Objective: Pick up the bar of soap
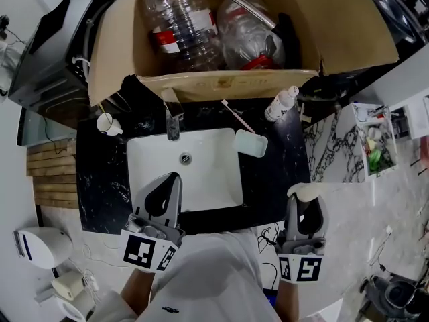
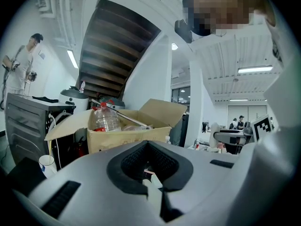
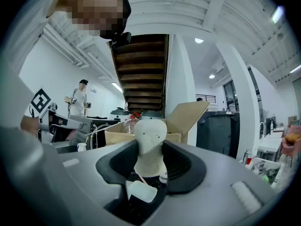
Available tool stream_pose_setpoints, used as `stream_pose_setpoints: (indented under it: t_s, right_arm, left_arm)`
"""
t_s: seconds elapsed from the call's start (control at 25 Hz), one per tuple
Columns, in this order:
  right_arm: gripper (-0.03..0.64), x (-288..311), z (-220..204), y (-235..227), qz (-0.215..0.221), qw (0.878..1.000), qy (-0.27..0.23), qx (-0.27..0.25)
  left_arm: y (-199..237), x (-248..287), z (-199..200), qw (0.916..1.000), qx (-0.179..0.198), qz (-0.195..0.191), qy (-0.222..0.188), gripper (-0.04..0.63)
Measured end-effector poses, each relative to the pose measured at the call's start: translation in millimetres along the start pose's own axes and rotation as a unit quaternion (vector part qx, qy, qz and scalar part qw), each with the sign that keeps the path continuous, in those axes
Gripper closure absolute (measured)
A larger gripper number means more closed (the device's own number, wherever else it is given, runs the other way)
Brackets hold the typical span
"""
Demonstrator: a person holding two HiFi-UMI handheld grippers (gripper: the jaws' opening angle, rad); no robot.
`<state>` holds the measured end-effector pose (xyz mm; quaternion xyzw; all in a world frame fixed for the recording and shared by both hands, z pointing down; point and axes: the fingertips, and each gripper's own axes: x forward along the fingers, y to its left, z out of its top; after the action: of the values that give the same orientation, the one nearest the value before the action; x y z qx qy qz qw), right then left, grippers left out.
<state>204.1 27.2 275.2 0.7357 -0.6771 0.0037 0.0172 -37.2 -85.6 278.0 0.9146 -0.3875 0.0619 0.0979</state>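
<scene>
- One bar of soap point(image 3: 149, 145), gripped between the right gripper's point(image 1: 308, 203) jaws, above the bench's point(image 1: 281, 173) near right corner.
- Left gripper point(image 1: 173, 181): jaws together, empty.
- One soap dish point(image 1: 251, 143) on the sink's point(image 1: 144, 154) right rim.

Empty left hand-held gripper point(image 1: 171, 182) closed; right hand-held gripper point(image 1: 303, 200) clamps bar of soap point(image 1: 315, 190).

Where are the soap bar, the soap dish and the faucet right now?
soap bar point(image 3: 149, 147): right gripper view, the bar's middle, clamped between the jaws.
soap dish point(image 1: 251, 143): head view, its bare floor.
faucet point(image 1: 173, 121): head view, its spout.
</scene>
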Motion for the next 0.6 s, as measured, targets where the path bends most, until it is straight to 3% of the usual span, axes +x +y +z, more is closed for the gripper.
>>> stream_pose_setpoints:
  t_s: [0.6]
  right_arm:
    - [0.436, 12, 5, 13, 0.029, 1.0, -0.002, -0.005]
  left_arm:
    - [-8, 0, 5, 1.0, 0.007, -0.007, 0.001, 0.595]
